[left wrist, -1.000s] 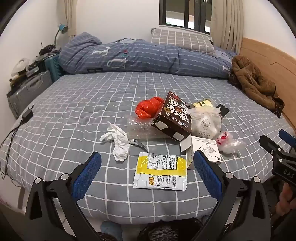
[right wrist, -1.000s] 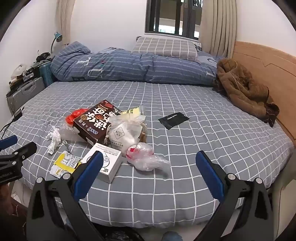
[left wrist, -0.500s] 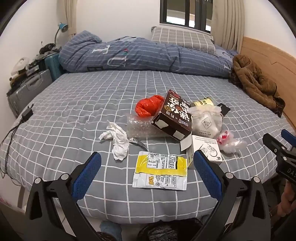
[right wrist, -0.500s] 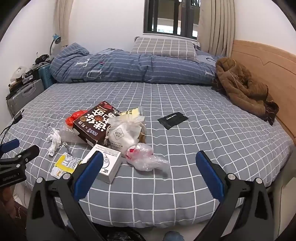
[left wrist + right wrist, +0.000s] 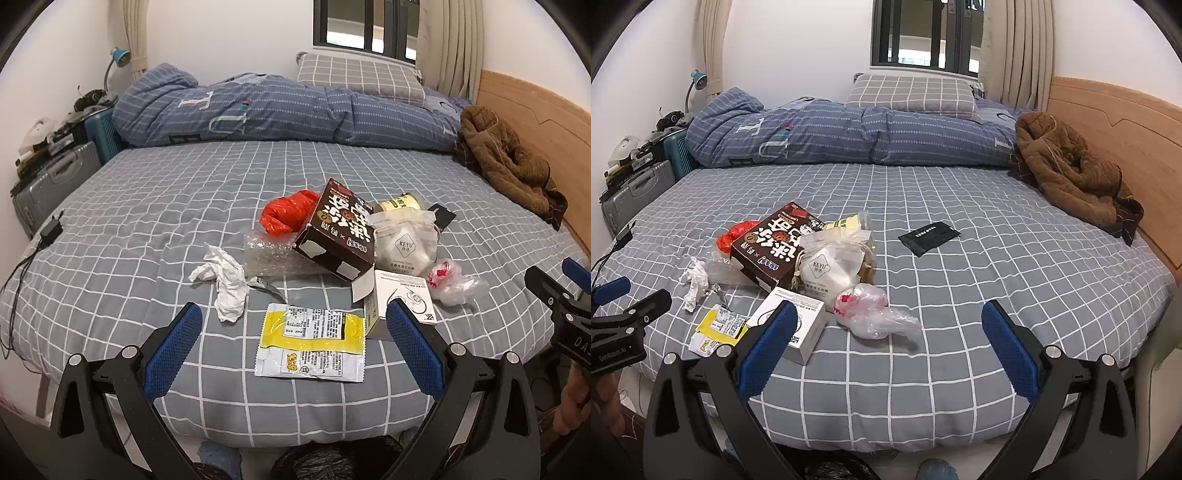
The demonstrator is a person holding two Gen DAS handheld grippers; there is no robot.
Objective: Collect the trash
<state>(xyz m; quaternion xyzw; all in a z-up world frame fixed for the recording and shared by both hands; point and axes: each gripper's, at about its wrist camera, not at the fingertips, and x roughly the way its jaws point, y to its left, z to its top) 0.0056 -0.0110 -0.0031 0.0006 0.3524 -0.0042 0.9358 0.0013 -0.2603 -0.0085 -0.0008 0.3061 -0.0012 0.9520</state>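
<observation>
Trash lies on the grey checked bed [image 5: 147,206]. A yellow and white wrapper [image 5: 312,341] lies nearest, with a crumpled tissue [image 5: 227,282], bubble wrap [image 5: 267,253], a red bag [image 5: 290,216], a brown box [image 5: 338,230], a white pouch [image 5: 406,245], a white box [image 5: 402,302] and a clear bag [image 5: 452,282] behind. A black packet [image 5: 929,236] lies apart on the right. My left gripper [image 5: 293,349] is open, just above the wrapper. My right gripper [image 5: 886,347] is open, near the clear bag [image 5: 873,312] and the white box [image 5: 796,323].
A folded blue duvet [image 5: 849,136] and a pillow [image 5: 912,94] lie at the far side. A brown coat [image 5: 1071,170] lies by the wooden headboard [image 5: 1126,129]. Suitcases [image 5: 55,181] and a charger cable [image 5: 33,247] are at the left.
Both views have drifted slightly nearer the bed. The trash has not moved and both grippers stay open.
</observation>
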